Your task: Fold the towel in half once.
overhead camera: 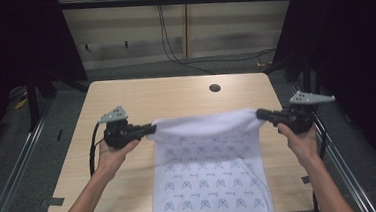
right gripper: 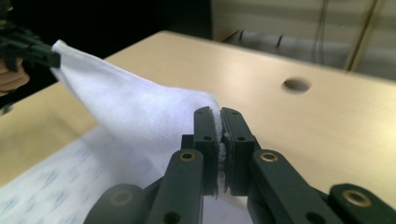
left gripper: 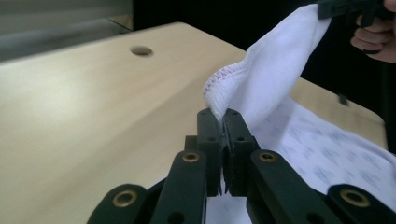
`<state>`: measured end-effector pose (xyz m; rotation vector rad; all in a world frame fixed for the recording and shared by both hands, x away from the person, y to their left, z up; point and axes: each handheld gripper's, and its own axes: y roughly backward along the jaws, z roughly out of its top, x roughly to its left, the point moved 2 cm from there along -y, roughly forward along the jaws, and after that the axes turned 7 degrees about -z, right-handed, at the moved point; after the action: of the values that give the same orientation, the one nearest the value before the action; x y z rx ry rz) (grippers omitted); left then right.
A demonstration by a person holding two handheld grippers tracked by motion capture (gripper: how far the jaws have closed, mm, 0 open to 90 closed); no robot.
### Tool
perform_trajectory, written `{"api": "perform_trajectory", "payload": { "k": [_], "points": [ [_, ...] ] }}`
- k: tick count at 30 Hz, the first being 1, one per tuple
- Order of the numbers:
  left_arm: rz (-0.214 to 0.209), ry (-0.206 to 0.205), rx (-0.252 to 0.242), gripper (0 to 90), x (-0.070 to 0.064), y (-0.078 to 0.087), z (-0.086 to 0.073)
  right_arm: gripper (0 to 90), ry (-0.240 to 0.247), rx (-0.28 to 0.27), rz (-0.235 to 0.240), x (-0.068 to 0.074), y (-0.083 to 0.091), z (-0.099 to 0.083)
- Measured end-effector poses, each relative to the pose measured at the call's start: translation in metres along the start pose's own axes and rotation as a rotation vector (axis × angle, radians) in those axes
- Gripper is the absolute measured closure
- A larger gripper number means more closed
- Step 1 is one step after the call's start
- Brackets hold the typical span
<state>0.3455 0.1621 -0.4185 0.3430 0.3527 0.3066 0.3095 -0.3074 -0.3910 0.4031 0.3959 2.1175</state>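
The cloth, white with a small blue printed pattern, lies along the middle of the worktop, and its near end hangs over the edge closest to me. Its far edge is lifted off the wood and stretched between my two hands, with the plain white underside showing along the raised band. My left gripper has its jaws pressed together on the left corner of that edge; in the left gripper view the stitched hem rises straight out from between them. My right gripper is likewise clamped tight on the right corner, the fabric pinched flat between its jaws in the right gripper view. Both corners are held at about the same height, a little above the worktop, and the edge between them sags only slightly.

I judge this to be the middle of a fold or a spreading move: both corners are secured and lifted, but the edge has not been laid down anywhere. Carrying it over, setting it down and letting go are left. Beyond the cloth, a round hole sits in the bare far part of the worktop.
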Motion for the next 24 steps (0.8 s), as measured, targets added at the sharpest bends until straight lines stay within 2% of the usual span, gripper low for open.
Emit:
{"api": "perform_trajectory", "payload": {
  "k": [3, 5, 8, 10, 12, 13, 14, 15, 17, 18, 21, 22, 24],
  "points": [
    [-0.034, 0.012, 0.039, 87.5, -0.020, 0.004, -0.022, 86.1, 0.015, 0.050, 0.033, 0.019, 0.019, -0.026],
    [-0.058, 0.006, 0.073, 87.4, -0.033, 0.007, -0.035, 86.1, 0.031, 0.084, 0.046, 0.030, 0.029, -0.040],
    [-0.089, 0.018, 0.129, 87.3, -0.048, 0.009, -0.056, 86.0, 0.025, 0.153, 0.072, 0.046, 0.040, -0.066],
    [-0.112, 0.040, 0.177, 87.2, -0.055, 0.006, -0.073, 86.1, 0.025, 0.218, 0.087, 0.057, 0.043, -0.087],
    [-0.131, 0.059, 0.216, 87.2, -0.058, 0.001, -0.087, 86.0, 0.020, 0.269, 0.101, 0.064, 0.042, -0.103],
    [-0.150, 0.071, 0.252, 87.1, -0.059, -0.003, -0.095, 86.0, 0.021, 0.301, 0.107, 0.067, 0.041, -0.111],
    [-0.151, 0.072, 0.290, 86.9, -0.061, -0.007, -0.100, 86.0, 0.021, 0.330, 0.112, 0.071, 0.039, -0.120],
    [-0.147, 0.054, 0.318, 86.8, -0.062, -0.010, -0.103, 86.0, 0.014, 0.359, 0.117, 0.073, 0.037, -0.127],
    [-0.152, 0.061, 0.349, 86.6, -0.062, -0.017, -0.108, 86.1, 0.013, 0.404, 0.111, 0.074, 0.031, -0.139],
    [-0.155, 0.069, 0.383, 86.6, -0.060, -0.021, -0.111, 86.1, 0.027, 0.427, 0.099, 0.073, 0.029, -0.142],
    [-0.140, 0.076, 0.387, 86.8, -0.053, -0.025, -0.111, 86.1, 0.045, 0.477, 0.071, 0.072, 0.022, -0.146],
    [-0.127, 0.077, 0.381, 86.9, -0.052, -0.026, -0.111, 86.1, 0.045, 0.473, 0.076, 0.071, 0.019, -0.146],
    [-0.081, 0.039, 0.386, 87.0, -0.047, -0.027, -0.107, 86.2, 0.048, 0.469, 0.067, 0.068, 0.016, -0.145]
  ]
}}
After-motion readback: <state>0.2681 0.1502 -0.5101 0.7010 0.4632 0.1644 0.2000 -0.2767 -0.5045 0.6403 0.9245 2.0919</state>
